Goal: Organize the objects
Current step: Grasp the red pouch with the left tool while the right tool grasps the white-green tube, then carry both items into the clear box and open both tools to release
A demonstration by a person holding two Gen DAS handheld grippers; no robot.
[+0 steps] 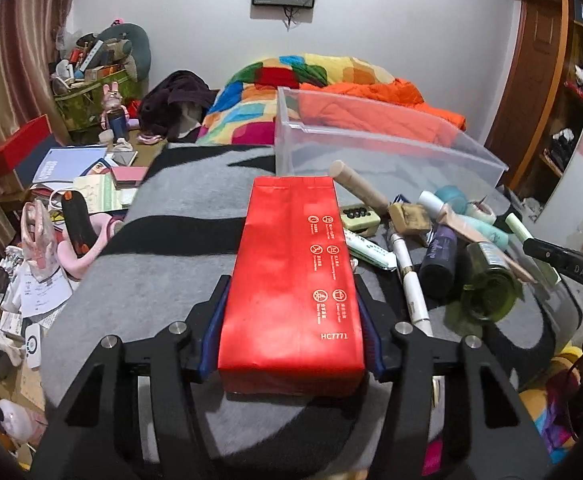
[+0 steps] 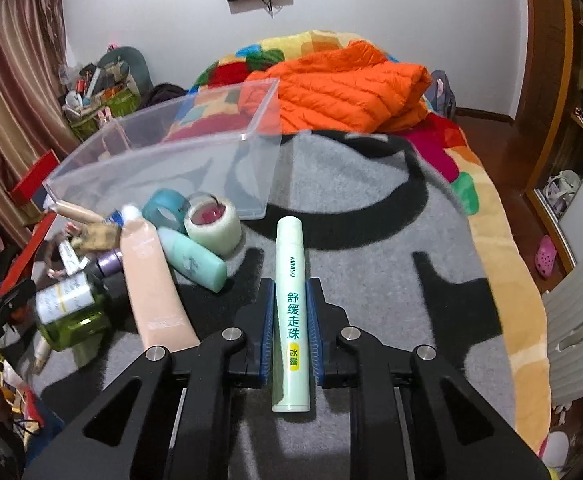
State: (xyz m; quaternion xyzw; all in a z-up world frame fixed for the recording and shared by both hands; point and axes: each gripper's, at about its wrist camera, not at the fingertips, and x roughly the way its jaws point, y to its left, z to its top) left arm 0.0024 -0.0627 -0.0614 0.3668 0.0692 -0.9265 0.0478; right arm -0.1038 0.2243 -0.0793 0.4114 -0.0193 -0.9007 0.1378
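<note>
Red box [image 1: 291, 280] clamped in left jaws, one green tube [image 2: 291, 312] in right jaws.

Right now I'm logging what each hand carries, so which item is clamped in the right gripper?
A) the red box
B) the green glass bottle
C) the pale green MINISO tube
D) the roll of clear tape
C: the right gripper has its blue-padded fingers closed on the pale green MINISO tube, while the red box sits in the left gripper.
</note>
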